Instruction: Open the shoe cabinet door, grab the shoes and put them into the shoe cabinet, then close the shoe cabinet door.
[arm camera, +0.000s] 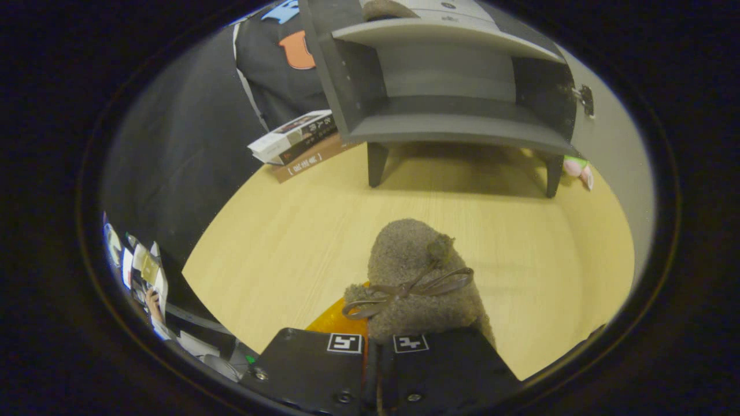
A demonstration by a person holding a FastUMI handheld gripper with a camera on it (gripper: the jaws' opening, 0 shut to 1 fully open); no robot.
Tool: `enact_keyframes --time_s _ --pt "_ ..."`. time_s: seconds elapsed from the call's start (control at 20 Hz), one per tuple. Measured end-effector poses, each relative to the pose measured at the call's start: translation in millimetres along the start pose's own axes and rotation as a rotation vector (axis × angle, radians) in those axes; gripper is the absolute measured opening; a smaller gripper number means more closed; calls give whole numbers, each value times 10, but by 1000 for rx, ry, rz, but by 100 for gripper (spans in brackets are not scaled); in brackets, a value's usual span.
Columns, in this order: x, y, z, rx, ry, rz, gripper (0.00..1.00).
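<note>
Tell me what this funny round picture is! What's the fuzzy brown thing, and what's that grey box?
A person holds a grabbing tool with two fingers, and a small camera rides on it, looking forward. That is why the picture looks round. The gripper sits at the bottom, its fingers closed together on a fuzzy brown shoe with a ribbon bow. Beyond it, across the wooden floor, stands the grey shoe cabinet with its door open, showing bare shelves. Another fuzzy shoe seems to rest on top. Some books lie beside the cabinet. The shoe likely goes inside next.
</note>
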State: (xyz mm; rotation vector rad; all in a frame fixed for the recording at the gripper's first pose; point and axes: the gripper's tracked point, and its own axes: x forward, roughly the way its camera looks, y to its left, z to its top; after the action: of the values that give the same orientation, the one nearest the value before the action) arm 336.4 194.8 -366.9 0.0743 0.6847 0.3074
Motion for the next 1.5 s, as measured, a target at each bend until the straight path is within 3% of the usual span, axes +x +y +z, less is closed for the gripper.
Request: enact_keyframes --time_s 0.35,0.75,1.2,1.5 --pt "-826 -140 918 3 -190 -2 7" --pt "-1464 -223 2321 -39 -453 -58 7" --pt "-1448 -462 3858 -8 -637 -127 7" --pt "-887 -662 4480 20 -610 -173 7"
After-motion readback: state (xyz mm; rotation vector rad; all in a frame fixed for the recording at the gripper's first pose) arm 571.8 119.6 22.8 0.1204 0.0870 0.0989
